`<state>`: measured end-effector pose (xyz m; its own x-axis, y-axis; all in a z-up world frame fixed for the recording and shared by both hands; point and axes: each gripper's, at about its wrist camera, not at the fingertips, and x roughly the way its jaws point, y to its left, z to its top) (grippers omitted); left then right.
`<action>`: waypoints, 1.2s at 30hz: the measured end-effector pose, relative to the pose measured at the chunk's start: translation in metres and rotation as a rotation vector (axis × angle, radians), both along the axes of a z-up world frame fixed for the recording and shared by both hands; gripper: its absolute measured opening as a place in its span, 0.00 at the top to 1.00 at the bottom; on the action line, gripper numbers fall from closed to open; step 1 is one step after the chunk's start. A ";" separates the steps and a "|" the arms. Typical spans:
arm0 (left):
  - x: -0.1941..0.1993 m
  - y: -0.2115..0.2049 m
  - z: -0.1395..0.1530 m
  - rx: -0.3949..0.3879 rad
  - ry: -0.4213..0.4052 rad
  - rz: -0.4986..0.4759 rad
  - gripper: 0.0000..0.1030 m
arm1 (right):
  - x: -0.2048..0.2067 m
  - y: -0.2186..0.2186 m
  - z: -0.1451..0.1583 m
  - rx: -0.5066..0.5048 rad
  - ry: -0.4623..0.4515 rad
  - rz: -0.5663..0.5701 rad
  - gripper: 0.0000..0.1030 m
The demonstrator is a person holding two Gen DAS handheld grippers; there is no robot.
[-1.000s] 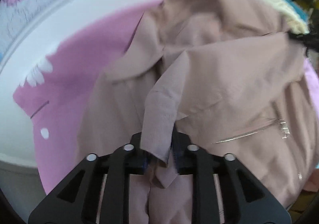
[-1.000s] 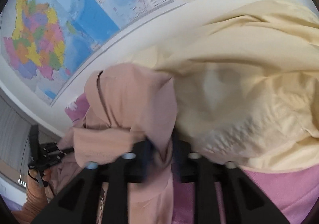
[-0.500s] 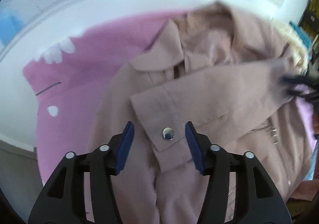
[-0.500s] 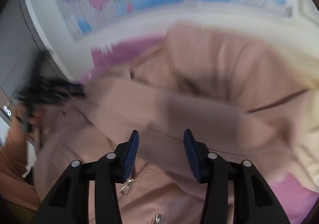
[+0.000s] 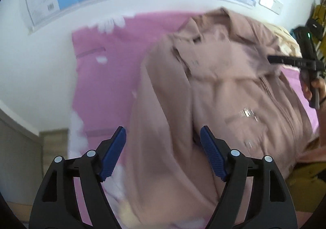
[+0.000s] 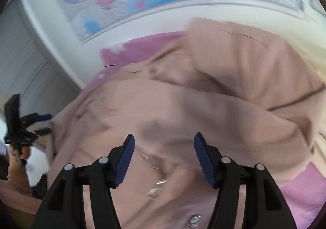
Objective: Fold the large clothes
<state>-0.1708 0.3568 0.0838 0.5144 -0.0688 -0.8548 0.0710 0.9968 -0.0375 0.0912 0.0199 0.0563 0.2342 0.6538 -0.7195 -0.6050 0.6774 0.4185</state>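
pink sheet (image 5: 106,86) under tan jacket (image 5: 224,90); left claw (image 5: 163,153), right claw (image 6: 164,159) just spreading, nothing pinched.

left gripper (image 5: 163,154): black angular frame, 2 blue ribbed pads (image 5: 114,153), 4 silver screws | right gripper (image 6: 164,159): same black frame, blue ribbed pads (image 6: 203,160), 4 silver screws | wrist: dark band

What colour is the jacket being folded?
Dusty pink-beige jacket, lying on a brighter pink sheet; clearest in the left wrist view.
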 end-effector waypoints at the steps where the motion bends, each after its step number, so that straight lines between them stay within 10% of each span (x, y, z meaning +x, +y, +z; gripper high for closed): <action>1: -0.008 -0.004 -0.005 0.001 0.009 -0.005 0.27 | -0.011 0.010 0.005 0.021 -0.003 0.047 0.42; 6: -0.026 -0.008 -0.034 -0.015 0.081 0.013 0.31 | -0.063 0.073 0.016 0.081 -0.012 0.282 0.41; 10: -0.023 0.022 -0.046 -0.081 0.122 0.110 0.96 | -0.112 0.133 0.023 0.104 -0.023 0.491 0.41; 21: -0.024 0.060 -0.002 -0.154 0.024 0.141 0.96 | -0.216 0.268 -0.021 -0.033 -0.080 0.786 0.39; 23: -0.020 0.059 0.001 -0.153 0.025 0.137 0.96 | -0.223 0.276 -0.026 -0.040 -0.101 0.780 0.52; 24: -0.018 0.059 0.002 -0.155 0.026 0.138 0.96 | -0.226 0.278 -0.027 -0.057 -0.119 0.770 0.83; 25: -0.017 0.059 0.004 -0.163 0.025 0.138 0.96 | -0.227 0.277 -0.027 -0.064 -0.112 0.771 0.92; 36: -0.017 0.064 0.109 -0.311 -0.307 0.099 0.80 | -0.091 0.144 0.127 0.313 -0.124 0.522 0.95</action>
